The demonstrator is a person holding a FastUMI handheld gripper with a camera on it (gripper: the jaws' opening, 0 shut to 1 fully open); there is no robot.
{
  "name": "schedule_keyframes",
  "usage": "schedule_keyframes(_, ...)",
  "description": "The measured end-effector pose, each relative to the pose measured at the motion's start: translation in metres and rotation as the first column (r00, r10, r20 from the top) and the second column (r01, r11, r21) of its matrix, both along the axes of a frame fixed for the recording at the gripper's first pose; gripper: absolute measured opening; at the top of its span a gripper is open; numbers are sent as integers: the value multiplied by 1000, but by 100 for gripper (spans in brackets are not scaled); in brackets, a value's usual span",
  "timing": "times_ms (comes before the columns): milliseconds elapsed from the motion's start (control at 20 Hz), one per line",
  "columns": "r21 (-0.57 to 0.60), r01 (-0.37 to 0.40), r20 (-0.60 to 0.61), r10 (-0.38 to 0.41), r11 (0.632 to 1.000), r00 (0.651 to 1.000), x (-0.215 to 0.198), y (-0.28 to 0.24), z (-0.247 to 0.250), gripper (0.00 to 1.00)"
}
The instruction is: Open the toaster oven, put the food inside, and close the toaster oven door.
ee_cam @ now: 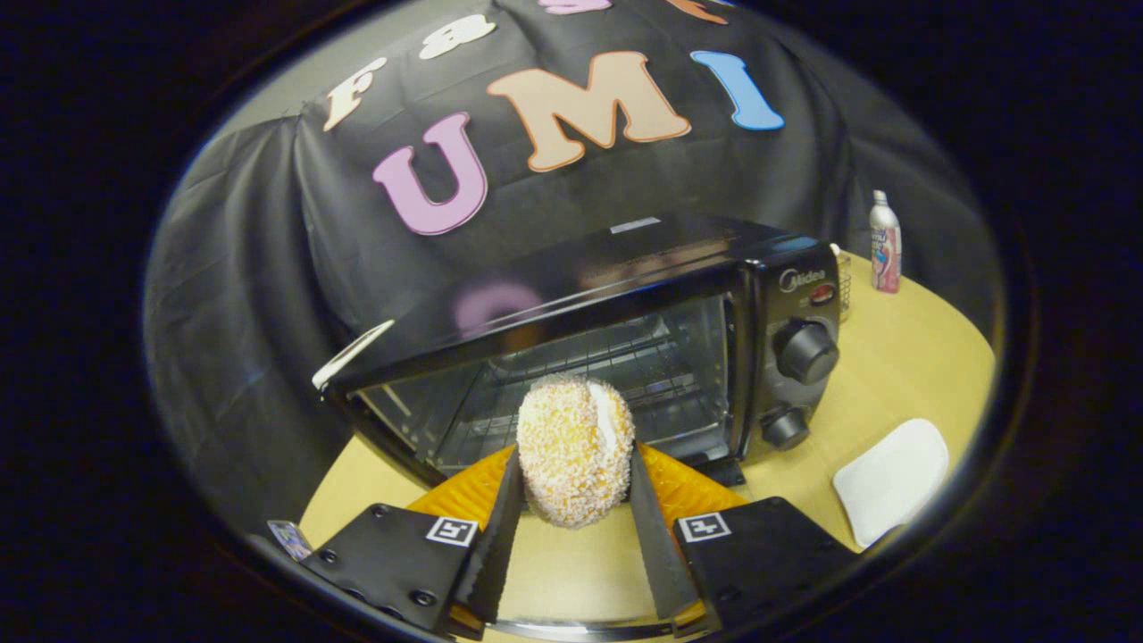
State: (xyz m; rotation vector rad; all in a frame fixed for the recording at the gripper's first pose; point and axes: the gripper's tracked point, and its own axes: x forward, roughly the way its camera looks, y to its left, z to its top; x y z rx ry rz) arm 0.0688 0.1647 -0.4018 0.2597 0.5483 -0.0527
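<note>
Gripper (574,464) clenched on the bun (574,451), both fingers pressing its sides, the bun raised just in front of the oven (625,313). The oven's door is down and its wire rack (616,366) exposed. Right of the oven: a white pad (893,478); behind it, a bottle (885,243).

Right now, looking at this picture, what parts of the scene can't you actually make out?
- Toaster oven door: the gripper and the food held between its fingers hide where the open door would lie.
- Underside of the food: turned away from the gripper view.
- Bottle beyond the oven: too small to tell its contents.
- White pad on the table: its near end is cut off.
</note>
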Motion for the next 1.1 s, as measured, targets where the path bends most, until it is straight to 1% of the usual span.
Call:
schedule_keyframes(50, 19, 26, -2, -26, 999, 1000, 9, 0, -3, 67)
schedule_keyframes(150, 16, 75, 14, -76, 997, 997, 23, -4, -7, 67)
schedule_keyframes(300, -22, 97, 44, -96, 995, 994, 41, -3, -16, 67)
schedule_keyframes(400, -41, 95, 31, -94, 995, 995, 49, -1, -26, 67)
schedule_keyframes(550, -57, 68, 50, -65, 996, 997, 61, 3, -29, 67)
schedule_keyframes(700, -27, 24, 27, -23, 999, 999, 63, 14, -36, 67)
schedule_keyframes(750, -21, 13, 19, -13, 1000, 1000, 61, 17, -38, 68)
schedule_keyframes(850, -48, 5, 37, -3, 999, 999, 60, 17, -37, 69)
schedule_keyframes(1000, -115, -12, 65, 19, 993, 998, 59, 19, -36, 72)
schedule_keyframes(1100, -158, -2, 93, 17, 987, 996, 54, 16, -29, 81)
